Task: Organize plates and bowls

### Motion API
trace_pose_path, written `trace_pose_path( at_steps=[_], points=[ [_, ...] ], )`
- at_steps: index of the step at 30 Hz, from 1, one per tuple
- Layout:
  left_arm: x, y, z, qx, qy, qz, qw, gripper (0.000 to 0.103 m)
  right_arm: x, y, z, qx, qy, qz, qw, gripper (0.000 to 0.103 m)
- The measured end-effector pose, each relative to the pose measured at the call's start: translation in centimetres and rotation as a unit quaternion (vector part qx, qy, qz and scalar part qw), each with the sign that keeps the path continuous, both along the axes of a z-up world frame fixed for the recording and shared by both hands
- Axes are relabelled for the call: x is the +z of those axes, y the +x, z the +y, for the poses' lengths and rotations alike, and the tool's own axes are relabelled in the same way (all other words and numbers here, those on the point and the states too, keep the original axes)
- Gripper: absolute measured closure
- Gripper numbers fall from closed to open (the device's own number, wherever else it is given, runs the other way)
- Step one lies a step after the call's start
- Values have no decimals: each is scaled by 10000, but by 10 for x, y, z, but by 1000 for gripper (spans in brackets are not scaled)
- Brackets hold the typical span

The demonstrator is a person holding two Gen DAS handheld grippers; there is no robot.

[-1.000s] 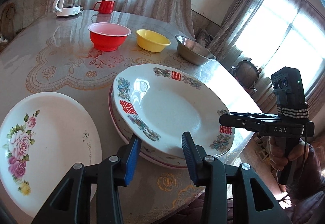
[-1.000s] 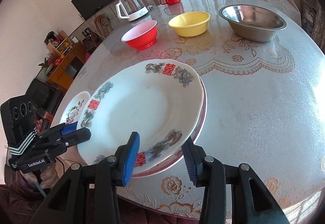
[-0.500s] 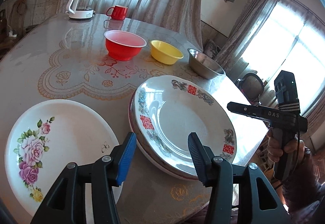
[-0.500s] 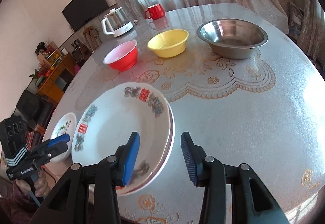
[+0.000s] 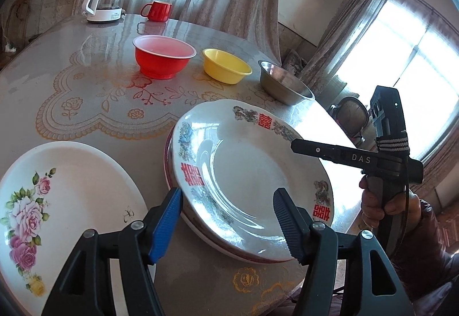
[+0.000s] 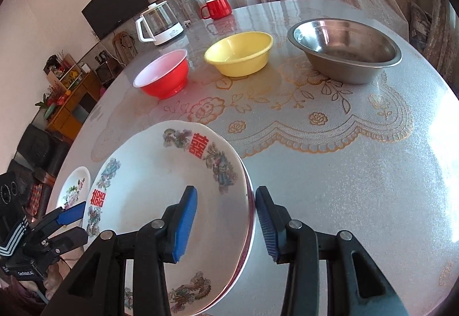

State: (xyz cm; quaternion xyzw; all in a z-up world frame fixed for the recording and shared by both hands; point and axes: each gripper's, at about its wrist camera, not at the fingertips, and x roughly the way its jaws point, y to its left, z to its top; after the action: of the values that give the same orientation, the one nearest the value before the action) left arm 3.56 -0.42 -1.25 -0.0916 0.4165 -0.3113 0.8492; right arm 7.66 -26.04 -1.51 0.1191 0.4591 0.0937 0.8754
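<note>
A white plate with red characters (image 5: 243, 172) lies stacked on a red-rimmed plate at the table's near edge; it also shows in the right wrist view (image 6: 149, 189). A rose-patterned plate (image 5: 66, 195) lies to its left (image 6: 74, 189). A red bowl (image 5: 163, 56), a yellow bowl (image 5: 226, 65) and a steel bowl (image 5: 284, 83) stand in a row behind. My left gripper (image 5: 226, 218) is open and empty above the stack's near rim. My right gripper (image 6: 226, 218) is open and empty, its jaws on either side of the stack's right rim.
A glass kettle (image 5: 104, 0) and a red mug (image 5: 157, 10) stand at the table's far side. The round table (image 6: 330, 172) has a lace-patterned cover. A cabinet (image 6: 68, 95) and a TV (image 6: 114, 3) stand beyond its left side.
Both grippers have drawn back from the stacked plates and lifted. The right gripper has swung right toward the stack's right rim. The plates and bowls have not moved.
</note>
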Motion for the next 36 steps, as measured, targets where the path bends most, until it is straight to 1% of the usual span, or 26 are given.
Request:
trace_pose_path(
  at_steps=[5,7,11,14,19,23,26,30,33,36],
  points=[
    [0,-2,-1,6,6,-8,10000,38,3,-4,11,133,-475,-68,9988,61],
    [1,-2,0,3,-22,21,10000,38,3,-6,14,172,-644,-99,9977,63],
    [1,-5,1,14,-3,13,10000,37,8,-12,17,273,-771,-184,9965,65],
    [1,-4,4,58,-72,67,9999,37,8,-14,21,347,-874,-162,9954,65],
    [3,-7,5,116,-10,17,9999,37,10,-15,25,464,-918,-143,9946,65],
    [3,-9,-2,135,179,-80,9997,36,15,-15,24,263,-962,-234,9947,65],
    [2,-10,-3,130,214,-95,9996,36,17,-14,22,101,-950,-271,9951,65],
    [2,-10,-3,129,212,-105,9996,36,18,-13,25,18,-874,-322,9957,64],
    [5,-13,-2,184,261,-200,9993,35,20,-11,31,22,-863,-386,9955,64],
    [8,-15,2,305,266,-283,9988,33,21,-9,38,94,-685,-418,9967,63]
  ],
)
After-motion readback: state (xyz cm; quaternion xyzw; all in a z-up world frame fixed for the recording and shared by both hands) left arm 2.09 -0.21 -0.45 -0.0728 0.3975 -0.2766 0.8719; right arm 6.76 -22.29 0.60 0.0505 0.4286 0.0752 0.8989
